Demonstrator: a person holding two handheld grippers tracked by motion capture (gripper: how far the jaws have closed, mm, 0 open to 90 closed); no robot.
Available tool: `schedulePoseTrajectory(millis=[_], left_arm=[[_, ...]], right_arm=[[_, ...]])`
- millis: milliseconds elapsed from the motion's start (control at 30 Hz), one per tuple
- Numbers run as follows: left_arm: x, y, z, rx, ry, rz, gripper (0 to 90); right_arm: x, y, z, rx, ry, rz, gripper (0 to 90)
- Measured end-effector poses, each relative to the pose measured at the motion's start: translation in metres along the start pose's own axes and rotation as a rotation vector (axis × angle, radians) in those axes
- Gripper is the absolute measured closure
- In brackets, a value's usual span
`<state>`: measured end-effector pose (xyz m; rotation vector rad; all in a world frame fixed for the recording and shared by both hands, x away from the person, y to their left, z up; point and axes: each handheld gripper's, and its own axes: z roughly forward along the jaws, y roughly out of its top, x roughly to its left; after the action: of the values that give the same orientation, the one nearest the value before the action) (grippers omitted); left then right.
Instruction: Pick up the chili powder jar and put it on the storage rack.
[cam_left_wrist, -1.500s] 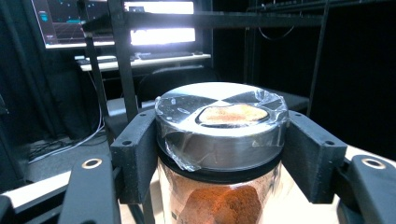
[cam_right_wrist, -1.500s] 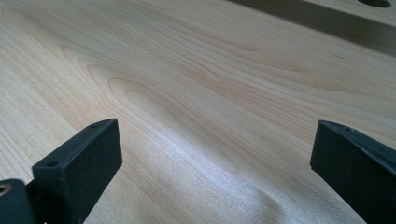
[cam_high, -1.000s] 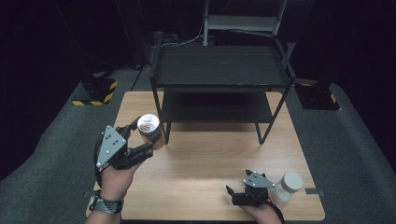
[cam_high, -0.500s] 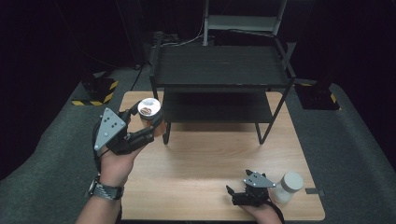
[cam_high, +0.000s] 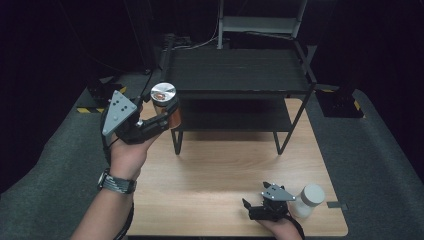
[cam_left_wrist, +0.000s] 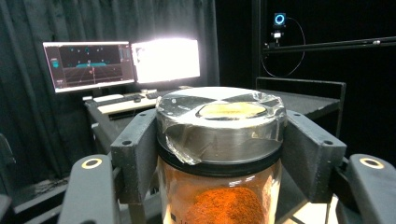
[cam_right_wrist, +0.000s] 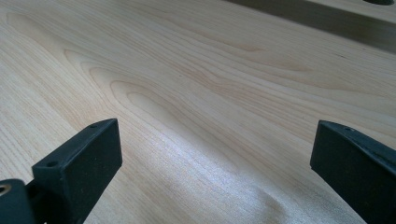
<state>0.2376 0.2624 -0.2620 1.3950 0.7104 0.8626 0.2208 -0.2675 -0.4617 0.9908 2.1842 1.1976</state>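
A glass jar (cam_high: 165, 104) of orange powder with a silver lid hangs in the air by the front left corner of the black rack (cam_high: 235, 70), about level with its top shelf. My left gripper (cam_high: 167, 114) is shut on it. In the left gripper view the jar (cam_left_wrist: 219, 140) stands upright, and both pads (cam_left_wrist: 135, 154) press its sides just under the lid. My right gripper (cam_high: 250, 210) rests on the wooden table (cam_high: 225, 160) near the front right edge. Its jaws stand open over bare wood (cam_right_wrist: 201, 93), with nothing between them.
A white bottle with a white cap (cam_high: 307, 200) stands just right of my right gripper. The two-shelf black rack takes up the far half of the table. Monitors (cam_left_wrist: 121, 60) glow beyond the jar in the left gripper view. Dark floor surrounds the table.
My left gripper has lifted the jar off the table's left side and carried it up and toward the rack's top shelf. The right gripper has stayed put.
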Motion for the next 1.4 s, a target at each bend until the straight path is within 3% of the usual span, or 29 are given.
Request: schedulePoseTrajectory(millis=[400,700,1400], left_arm=[[-0.002,0.018,0.036,-0.031,-0.004,-0.023,33.7],[-0.003,0.028,0.065,-0.045,0.015,-0.027,33.8],[-0.006,0.031,0.121,-0.022,0.051,-0.054,33.9]], right_arm=[[-0.001,0.000,0.000,-0.003,0.002,0.002,1.8],[-0.002,-0.001,-0.001,-0.006,0.005,0.010,1.8],[-0.003,-0.003,-0.001,-0.015,0.009,0.014,1.8]])
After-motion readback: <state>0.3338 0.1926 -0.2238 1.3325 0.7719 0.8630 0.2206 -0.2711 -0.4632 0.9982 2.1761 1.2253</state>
